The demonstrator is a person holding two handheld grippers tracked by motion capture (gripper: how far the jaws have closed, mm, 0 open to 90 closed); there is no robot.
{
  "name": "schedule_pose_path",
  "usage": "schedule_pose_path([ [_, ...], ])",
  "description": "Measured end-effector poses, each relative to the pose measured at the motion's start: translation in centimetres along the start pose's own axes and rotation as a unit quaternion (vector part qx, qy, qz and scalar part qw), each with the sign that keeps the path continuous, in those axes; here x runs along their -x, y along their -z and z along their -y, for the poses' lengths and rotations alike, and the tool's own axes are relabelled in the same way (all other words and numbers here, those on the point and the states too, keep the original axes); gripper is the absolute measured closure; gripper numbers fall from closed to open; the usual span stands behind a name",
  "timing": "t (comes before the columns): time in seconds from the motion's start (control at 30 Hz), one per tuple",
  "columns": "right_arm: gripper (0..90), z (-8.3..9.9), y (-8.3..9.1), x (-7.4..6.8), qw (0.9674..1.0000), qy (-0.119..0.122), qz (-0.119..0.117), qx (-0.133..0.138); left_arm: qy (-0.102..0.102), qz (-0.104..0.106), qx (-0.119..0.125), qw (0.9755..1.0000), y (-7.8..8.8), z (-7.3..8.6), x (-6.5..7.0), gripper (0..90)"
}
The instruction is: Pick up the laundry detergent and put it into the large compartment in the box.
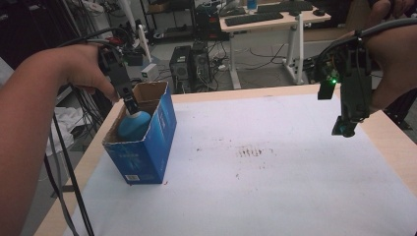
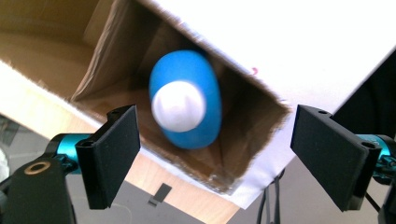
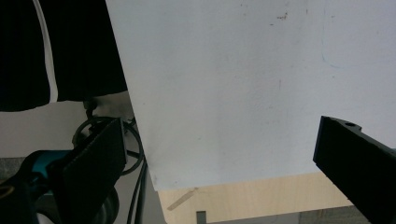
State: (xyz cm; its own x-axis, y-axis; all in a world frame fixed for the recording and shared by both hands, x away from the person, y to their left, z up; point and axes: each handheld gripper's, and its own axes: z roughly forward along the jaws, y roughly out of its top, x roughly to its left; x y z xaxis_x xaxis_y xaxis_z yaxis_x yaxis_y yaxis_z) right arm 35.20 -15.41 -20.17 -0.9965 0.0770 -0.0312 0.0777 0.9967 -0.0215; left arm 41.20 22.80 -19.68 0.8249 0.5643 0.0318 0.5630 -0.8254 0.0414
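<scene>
1. The blue bottle (image 1: 134, 125) with a white cap (image 2: 179, 106) stands inside the open blue carton (image 1: 147, 147), at the left edge of the table (image 1: 388, 135).
2. The left gripper (image 1: 129, 105) hangs just above the bottle; its jaws are spread apart and nothing is between the pads.
3. The right gripper (image 1: 346, 125) hovers over the white sheet (image 1: 275, 182), well apart from the carton, jaws spread wide and empty.

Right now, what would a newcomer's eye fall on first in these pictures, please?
Probably the blue bottle with its white cap, standing inside the open blue carton at the table's left edge. Just above it hangs the left gripper, jaws open and clear of the bottle. The right gripper hovers open over the white sheet.
</scene>
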Motion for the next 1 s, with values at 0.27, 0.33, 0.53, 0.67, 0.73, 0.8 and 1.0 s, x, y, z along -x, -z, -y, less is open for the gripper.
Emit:
schedule_pose_path([
  [0.27, 1.8, -0.2, -0.1, 0.1, 1.0, 0.001, -0.001, 0.001, -0.053, 0.0, 0.004, 0.9986, 0.4, -1.3, 2.1, 7.7],
  [0.33, 1.8, -0.3, -0.1, 0.1, 1.0, 0.002, -0.001, -0.001, -0.064, 0.004, 0.002, 0.9979, 0.4, -1.7, 2.5, 6.0],
  [0.53, 1.8, -0.3, -0.2, 0.1, 1.0, 0.001, -0.002, 0.0, -0.102, 0.002, -0.002, 0.9948, 0.0, -3.1, 4.0, 2.6],
  [0.67, 1.8, -0.3, -0.2, 0.1, 1.0, 0.001, -0.004, -0.003, -0.114, 0.006, -0.003, 0.9935, -0.2, -3.8, 4.5, 2.5],
  [0.73, 1.8, -0.3, -0.2, 0.1, 1.0, 0.001, -0.004, -0.001, -0.115, 0.008, -0.003, 0.9933, -0.3, -4.0, 4.6, 2.5],
  [0.8, 1.8, -0.2, -0.2, 0.1, 1.0, -0.001, -0.004, -0.003, -0.122, 0.009, -0.003, 0.9925, -0.5, -4.3, 4.9, 2.5],
  [1.0, 1.8, -0.2, -0.2, 0.2, 1.0, -0.001, -0.005, -0.004, -0.136, 0.007, -0.008, 0.9907, -0.9, -5.0, 5.5, 1.6],
])
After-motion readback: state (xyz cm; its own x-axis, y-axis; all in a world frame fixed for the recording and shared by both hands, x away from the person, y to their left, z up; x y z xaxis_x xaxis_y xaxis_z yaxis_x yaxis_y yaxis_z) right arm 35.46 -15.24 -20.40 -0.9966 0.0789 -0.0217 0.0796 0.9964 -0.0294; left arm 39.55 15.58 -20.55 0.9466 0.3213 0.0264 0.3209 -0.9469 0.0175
